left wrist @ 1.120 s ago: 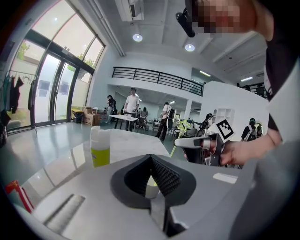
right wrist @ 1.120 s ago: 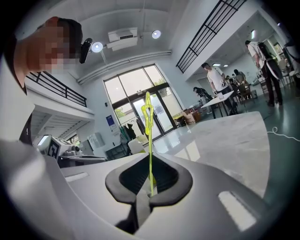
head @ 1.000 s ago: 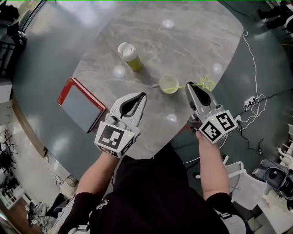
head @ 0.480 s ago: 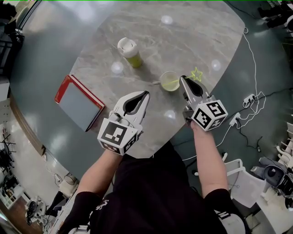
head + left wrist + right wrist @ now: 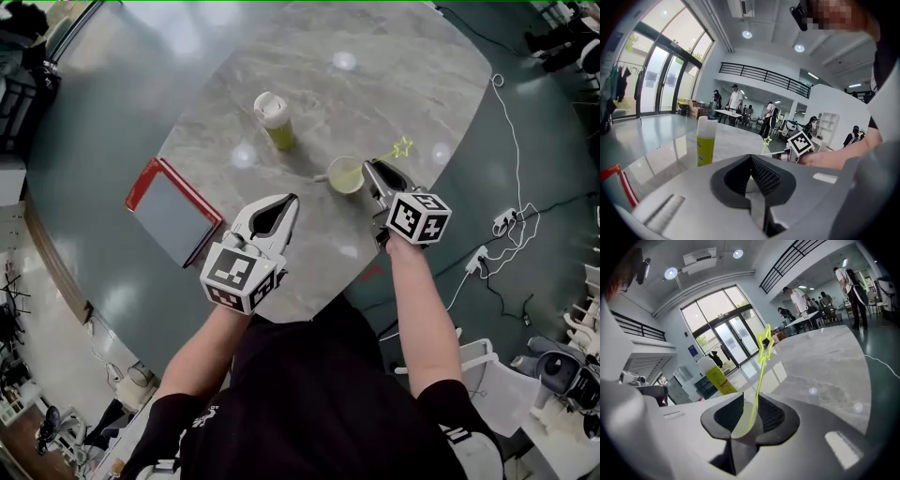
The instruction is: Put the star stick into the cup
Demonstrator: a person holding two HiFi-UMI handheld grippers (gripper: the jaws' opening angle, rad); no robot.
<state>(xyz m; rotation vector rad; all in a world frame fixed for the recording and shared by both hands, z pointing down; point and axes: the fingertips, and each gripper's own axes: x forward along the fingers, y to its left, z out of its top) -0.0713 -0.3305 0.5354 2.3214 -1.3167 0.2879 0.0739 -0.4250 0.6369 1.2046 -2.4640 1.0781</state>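
A thin yellow-green star stick leans out of the small pale cup on the marble table, its star up to the right. My right gripper sits beside the cup's right rim. Its jaws are opening, and the stick stands loose in the gap of the right gripper, with the cup's pale inside showing below. My left gripper hovers lower left of the cup. In its own view the left gripper is shut on nothing, and the star shows far ahead.
A yellow-green bottle with a white cap stands behind and left of the cup. A red-edged grey tablet lies near the table's left edge. White cables trail on the floor at right. People stand far off in the hall.
My right gripper carried the stick left toward the cup. The stick tipped from lying across the cup to leaning out of it, and the jaws have parted. The left gripper barely moved.
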